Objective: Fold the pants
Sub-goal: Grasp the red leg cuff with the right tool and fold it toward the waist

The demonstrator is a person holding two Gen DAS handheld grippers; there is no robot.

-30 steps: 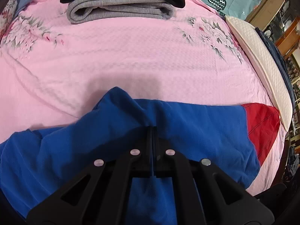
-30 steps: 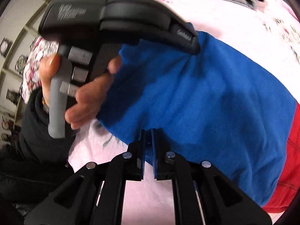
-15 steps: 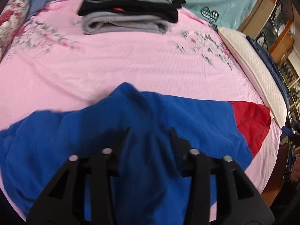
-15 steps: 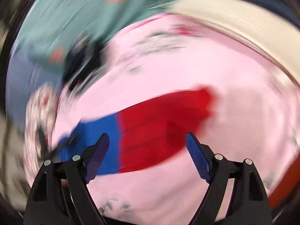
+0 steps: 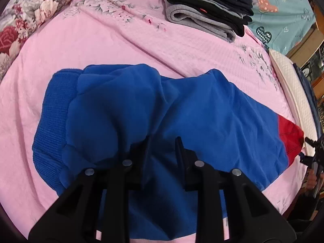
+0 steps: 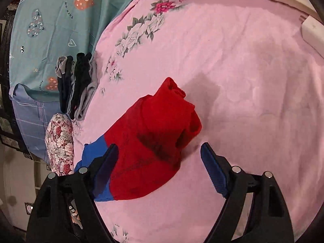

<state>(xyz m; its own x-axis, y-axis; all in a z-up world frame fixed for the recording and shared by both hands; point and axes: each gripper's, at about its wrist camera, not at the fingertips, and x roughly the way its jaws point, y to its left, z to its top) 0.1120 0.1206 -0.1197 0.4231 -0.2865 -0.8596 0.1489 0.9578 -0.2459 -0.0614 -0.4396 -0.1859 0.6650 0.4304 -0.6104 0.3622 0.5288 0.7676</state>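
Both hand-held grippers now open over pants (image 5: 202, 109).

Your left wrist view sits low and close over the blue end of the pants (image 5: 182, 111), facing across the pink bedspread (image 5: 101, 40) toward the folded stack (image 5: 206, 10). Your right wrist view looks down on their red end (image 6: 158, 125); both views share pants, bedspread and stack.

A stack of folded dark clothes (image 5: 208, 6) rests on the pink bedspread (image 5: 101, 40) — floral pillow (image 5: 30, 10) nearby.
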